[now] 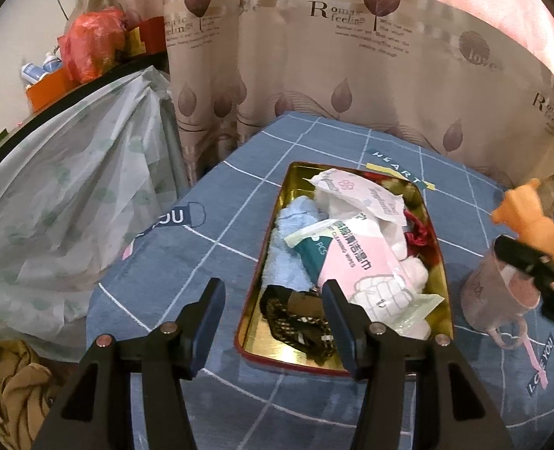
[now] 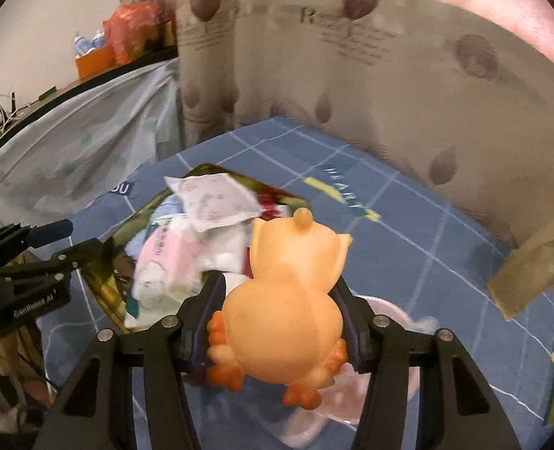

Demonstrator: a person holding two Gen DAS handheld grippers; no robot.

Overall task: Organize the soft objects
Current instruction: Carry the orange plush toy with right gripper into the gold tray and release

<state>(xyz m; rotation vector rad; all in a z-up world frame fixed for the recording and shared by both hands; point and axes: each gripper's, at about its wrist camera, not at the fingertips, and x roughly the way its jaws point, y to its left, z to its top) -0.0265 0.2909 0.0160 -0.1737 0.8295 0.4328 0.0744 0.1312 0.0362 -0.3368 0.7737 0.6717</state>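
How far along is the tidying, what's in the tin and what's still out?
Done: the tin already holds a blue towel, wipes pack, white packet and a dark strap. In hand: the right gripper clamps the orange toy above the pink cup. The left gripper is open, empty. Left: binning the toy.

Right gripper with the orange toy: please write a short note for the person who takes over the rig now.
Right gripper: shut on the orange rubber toy, held in the air above the pink cup, beside the tin.
Left gripper: open, empty, at the near end of the gold tin.
Done: blue towel, wipes pack, white sachet and braided cord lie in the tin.
Left: probably place the toy in the tin.
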